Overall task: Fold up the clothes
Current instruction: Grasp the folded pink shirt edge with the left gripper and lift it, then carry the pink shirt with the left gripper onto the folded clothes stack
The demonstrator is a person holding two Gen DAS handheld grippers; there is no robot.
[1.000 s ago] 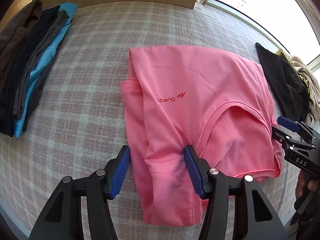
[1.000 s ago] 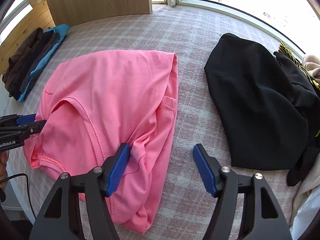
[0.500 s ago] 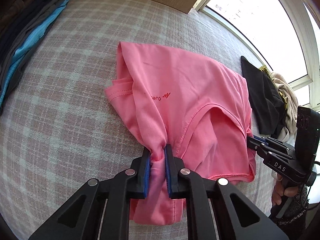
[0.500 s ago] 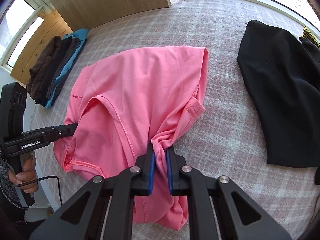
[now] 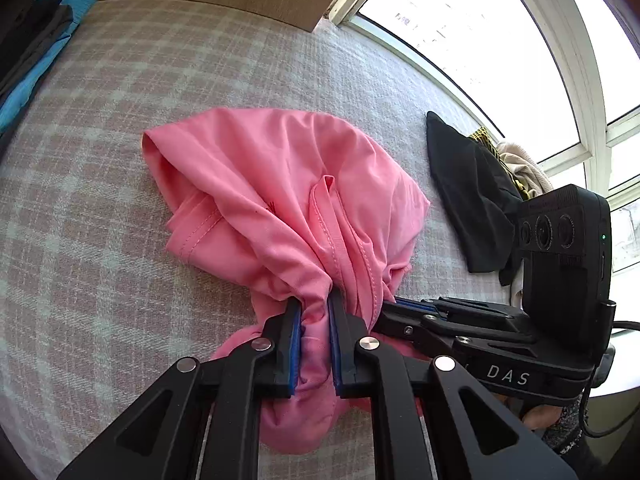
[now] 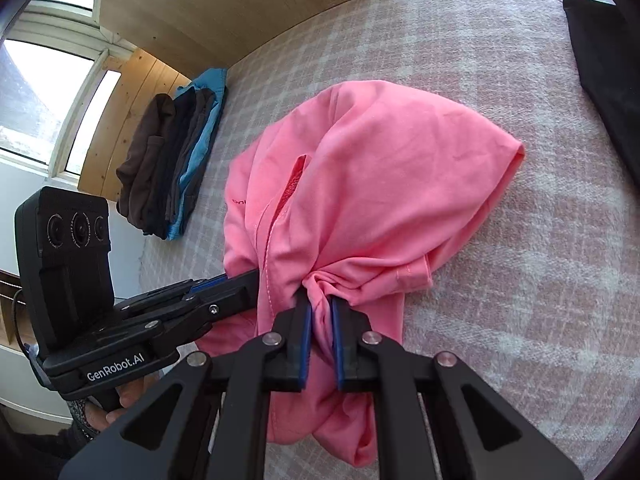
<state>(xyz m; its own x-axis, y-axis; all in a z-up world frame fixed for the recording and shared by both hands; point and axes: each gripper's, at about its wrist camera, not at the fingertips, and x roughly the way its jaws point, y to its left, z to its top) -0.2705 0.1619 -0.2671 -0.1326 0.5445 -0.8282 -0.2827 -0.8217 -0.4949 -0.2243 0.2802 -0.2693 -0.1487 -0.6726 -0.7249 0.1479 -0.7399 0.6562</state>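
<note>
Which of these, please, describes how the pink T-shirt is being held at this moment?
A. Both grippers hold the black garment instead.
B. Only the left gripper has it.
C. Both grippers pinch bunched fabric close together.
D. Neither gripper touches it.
C: the left gripper and the right gripper each have bunched pink T-shirt fabric between their fingers, side by side.

Checked blanket [image 5: 120, 208] covers surface. On it: bunched pink shirt [image 5: 256, 184] at centre, folded stack [image 6: 168, 168] at left edge, black garment [image 5: 464, 192] right, beside clothes heap [image 5: 516, 168].
</note>
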